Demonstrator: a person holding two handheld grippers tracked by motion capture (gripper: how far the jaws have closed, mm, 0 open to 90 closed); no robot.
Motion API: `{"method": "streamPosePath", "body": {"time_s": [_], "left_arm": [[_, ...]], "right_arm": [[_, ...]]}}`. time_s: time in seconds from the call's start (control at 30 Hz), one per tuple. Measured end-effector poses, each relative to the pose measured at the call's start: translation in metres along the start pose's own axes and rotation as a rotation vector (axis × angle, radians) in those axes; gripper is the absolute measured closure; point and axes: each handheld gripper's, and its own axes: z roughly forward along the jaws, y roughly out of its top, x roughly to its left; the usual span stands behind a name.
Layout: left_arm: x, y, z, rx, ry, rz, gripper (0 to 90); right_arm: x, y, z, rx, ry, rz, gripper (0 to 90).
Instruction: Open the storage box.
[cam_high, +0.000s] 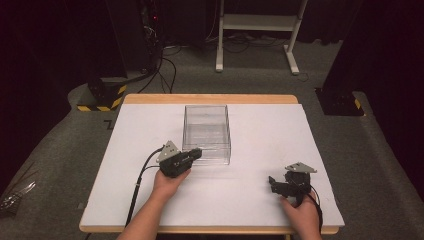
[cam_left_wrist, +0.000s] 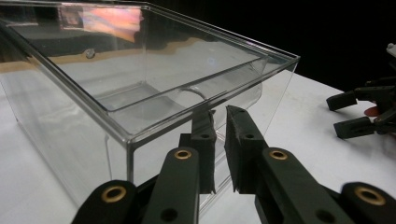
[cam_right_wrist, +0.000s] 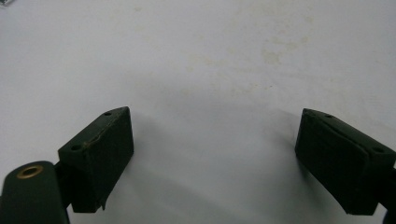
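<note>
A clear plastic box (cam_high: 206, 133) with no lid stands on the white table top (cam_high: 260, 135). My left gripper (cam_high: 195, 153) is at the box's near left corner. In the left gripper view its jaws straddle the box's (cam_left_wrist: 140, 88) near wall just below the rim. One pad (cam_left_wrist: 204, 140) shows hazily through the plastic; the other pad (cam_left_wrist: 243, 140) is outside. A thin gap remains between them. My right gripper (cam_high: 278, 185) rests low near the front right of the table, jaws wide open over bare surface (cam_right_wrist: 210, 93), and also appears at the right of the left gripper view (cam_left_wrist: 350, 112).
The box holds nothing. A wooden edge (cam_high: 210, 98) borders the table at the back. Beyond it are a white stand (cam_high: 257, 30) and cables on grey carpet. A yellow-and-black striped base (cam_high: 102, 102) sits at the far left.
</note>
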Motion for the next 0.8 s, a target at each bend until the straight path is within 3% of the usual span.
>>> {"method": "streamPosePath", "body": {"time_s": [0.23,0.4,0.7,0.8], "left_arm": [[0.0023,-0.0003,-0.0023,0.007,-0.012,-0.002,84.5],[0.0054,0.0002,-0.0098,-0.027,-0.023,-0.019,90.0],[0.0019,-0.0001,-0.0084,-0.007,0.008,-0.008,89.8],[0.0047,-0.0005,-0.0072,-0.010,-0.011,-0.025,77.9]], "right_arm": [[0.0001,0.0000,0.0000,0.000,0.000,0.000,11.7],[0.0000,0.0000,0.0000,0.000,0.001,0.000,11.7],[0.0001,-0.0001,0.0000,-0.001,0.000,-0.001,11.8],[0.0001,0.0000,0.0000,-0.001,0.001,-0.001,11.8]]}}
